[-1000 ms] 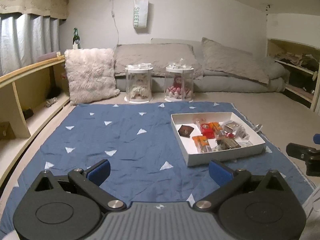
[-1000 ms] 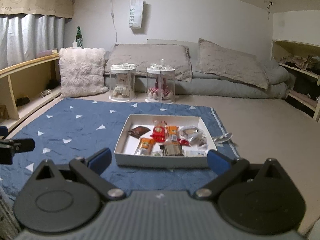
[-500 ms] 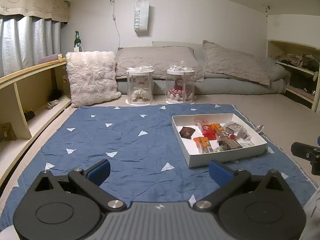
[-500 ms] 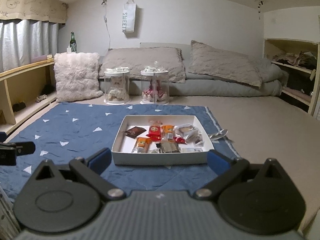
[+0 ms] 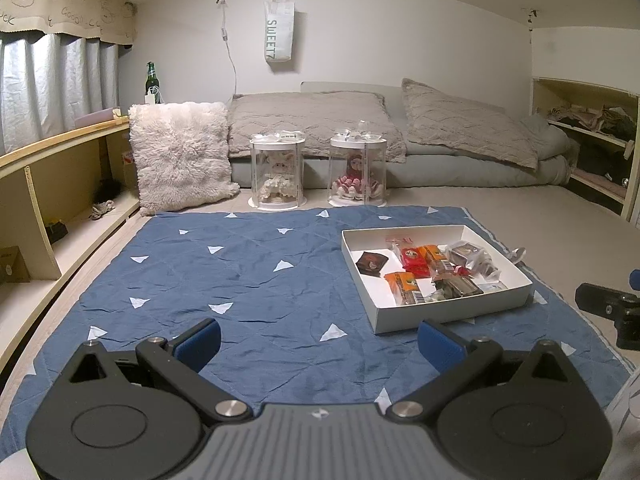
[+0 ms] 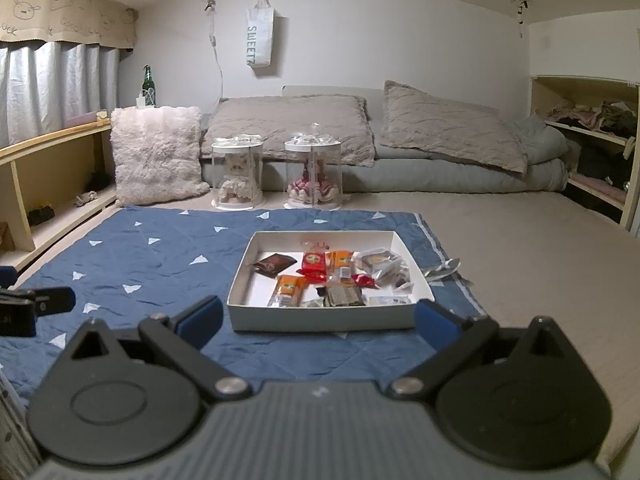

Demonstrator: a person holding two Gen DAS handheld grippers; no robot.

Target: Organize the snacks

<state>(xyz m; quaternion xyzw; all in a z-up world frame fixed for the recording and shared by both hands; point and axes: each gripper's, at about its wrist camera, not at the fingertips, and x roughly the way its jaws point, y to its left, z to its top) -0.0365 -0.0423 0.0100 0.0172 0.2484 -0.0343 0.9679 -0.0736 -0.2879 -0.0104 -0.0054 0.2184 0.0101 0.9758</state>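
A shallow white box (image 5: 452,314) (image 6: 320,320) lies on the blue mat and holds several wrapped snacks: a dark brown packet (image 6: 274,264), a red one (image 6: 314,266), orange ones (image 6: 290,288) and clear-wrapped ones (image 6: 378,262). My left gripper (image 5: 318,344) hovers open over the mat, left of and nearer than the box, nothing between its fingers. My right gripper (image 6: 316,318) is open too, straight in front of the box's near wall. A silvery wrapper (image 6: 440,270) lies on the mat beside the box's right side.
The blue mat with white triangles (image 5: 240,280) covers the floor. Two clear cylinders with dolls (image 5: 278,176) (image 5: 358,172) stand behind it, before a fluffy cushion (image 5: 180,156) and grey bedding (image 5: 440,136). Wooden shelves (image 5: 48,208) run along the left, more shelving (image 5: 592,152) at right.
Both views have tilted upward a little and drawn back slightly, so the box sits lower in frame. Both grippers stay open; nothing was taken hold of.
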